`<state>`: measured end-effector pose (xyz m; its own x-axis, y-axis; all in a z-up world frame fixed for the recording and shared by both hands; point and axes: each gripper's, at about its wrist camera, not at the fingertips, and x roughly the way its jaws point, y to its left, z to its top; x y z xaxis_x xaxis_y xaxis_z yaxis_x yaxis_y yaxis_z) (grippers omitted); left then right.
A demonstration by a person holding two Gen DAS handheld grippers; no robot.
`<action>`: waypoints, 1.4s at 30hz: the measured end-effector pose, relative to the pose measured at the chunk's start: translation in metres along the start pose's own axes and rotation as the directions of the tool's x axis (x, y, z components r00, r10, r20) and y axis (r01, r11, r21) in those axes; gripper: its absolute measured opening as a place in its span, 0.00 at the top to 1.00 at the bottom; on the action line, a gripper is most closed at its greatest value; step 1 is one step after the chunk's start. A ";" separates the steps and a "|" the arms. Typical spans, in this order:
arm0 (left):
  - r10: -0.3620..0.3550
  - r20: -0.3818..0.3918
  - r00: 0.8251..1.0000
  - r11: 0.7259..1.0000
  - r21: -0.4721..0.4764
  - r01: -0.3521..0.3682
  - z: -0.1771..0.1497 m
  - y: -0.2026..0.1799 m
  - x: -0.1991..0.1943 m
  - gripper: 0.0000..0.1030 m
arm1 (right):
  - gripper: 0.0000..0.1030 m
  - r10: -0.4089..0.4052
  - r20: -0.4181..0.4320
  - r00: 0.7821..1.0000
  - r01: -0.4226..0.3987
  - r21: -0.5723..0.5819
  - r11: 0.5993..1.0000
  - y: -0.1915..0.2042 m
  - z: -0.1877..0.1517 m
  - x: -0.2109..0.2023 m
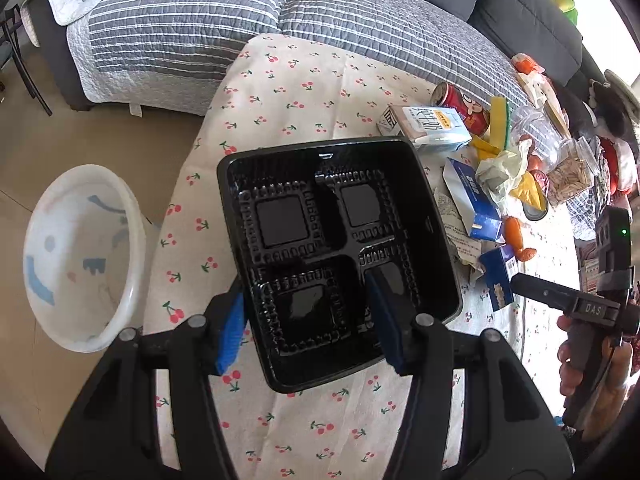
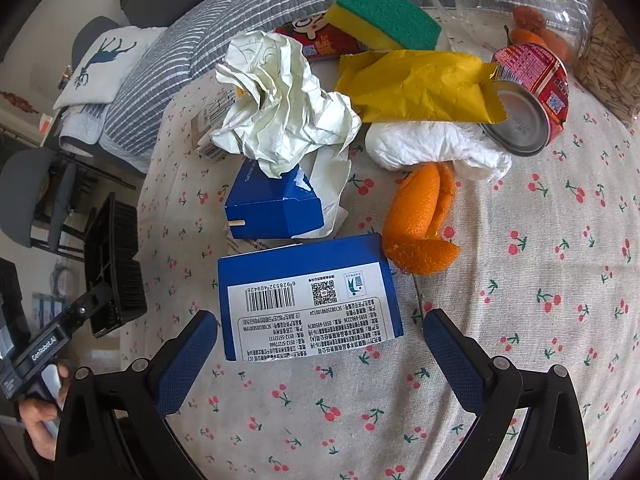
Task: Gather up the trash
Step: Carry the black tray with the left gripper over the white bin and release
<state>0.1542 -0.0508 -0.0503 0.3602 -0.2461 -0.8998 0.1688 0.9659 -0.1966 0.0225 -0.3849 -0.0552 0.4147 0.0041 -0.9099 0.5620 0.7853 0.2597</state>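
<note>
Left wrist view: the left tongs (image 1: pixel 312 320) pinched the black tray's (image 1: pixel 336 248) near wall, presumably to carry it toward the white bin (image 1: pixel 80 256) at nine o'clock. Right wrist view: the right tongs (image 2: pixel 320 344) stood spread over the blue box (image 2: pixel 308 300), likely the next pick.

Left hand-held gripper (image 1: pixel 310 322) grips closed, tilted downward; right hand-held gripper (image 2: pixel 320 340) gapes wide.

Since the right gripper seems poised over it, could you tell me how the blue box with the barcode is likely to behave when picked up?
The blue box looks like thin cardboard, so probably light and may crush under a firm squeeze. It lies flat, so rolling seems unlikely. The right gripper stands open around its near end.
</note>
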 end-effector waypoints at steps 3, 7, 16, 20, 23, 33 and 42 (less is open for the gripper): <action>0.000 0.001 1.000 1.000 0.001 0.000 -0.005 0.008 -0.007 0.44 | 0.00 0.004 -0.017 1.000 -0.004 0.018 1.000 -0.003 0.000 0.009; -0.002 0.002 1.000 1.000 -0.015 0.002 -0.010 0.018 -0.013 0.44 | 0.00 -0.014 0.000 1.000 0.014 0.023 1.000 -0.002 -0.004 0.007; -0.007 0.043 0.999 0.999 -0.039 0.008 -0.021 0.046 -0.040 0.44 | 0.06 -0.016 0.046 0.999 0.016 -0.004 1.000 0.027 -0.013 -0.001; 0.014 0.068 0.998 0.997 -0.073 -0.010 -0.025 0.073 -0.054 0.43 | 0.06 -0.006 0.075 0.997 0.009 -0.041 0.999 0.048 -0.020 -0.012; 0.045 0.081 0.996 0.993 -0.116 -0.035 -0.028 0.098 -0.062 0.43 | 0.06 0.004 0.091 0.996 0.002 -0.065 0.998 0.067 -0.023 -0.016; 0.167 0.058 0.984 0.947 -0.288 -0.144 -0.027 0.182 -0.062 0.43 | 0.06 0.030 0.094 0.995 -0.016 -0.144 0.989 0.124 -0.030 0.001; 0.207 0.092 0.974 0.931 -0.324 -0.167 -0.032 0.203 -0.074 0.43 | 0.05 0.034 0.045 0.998 -0.023 -0.225 0.974 0.191 -0.026 0.039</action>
<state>0.1329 0.1664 -0.0363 0.4703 -0.0470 -0.8812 -0.2004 0.9668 -0.1585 0.1272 -0.2181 -0.0492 0.4657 0.0032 -0.8849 0.3769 0.9040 0.2016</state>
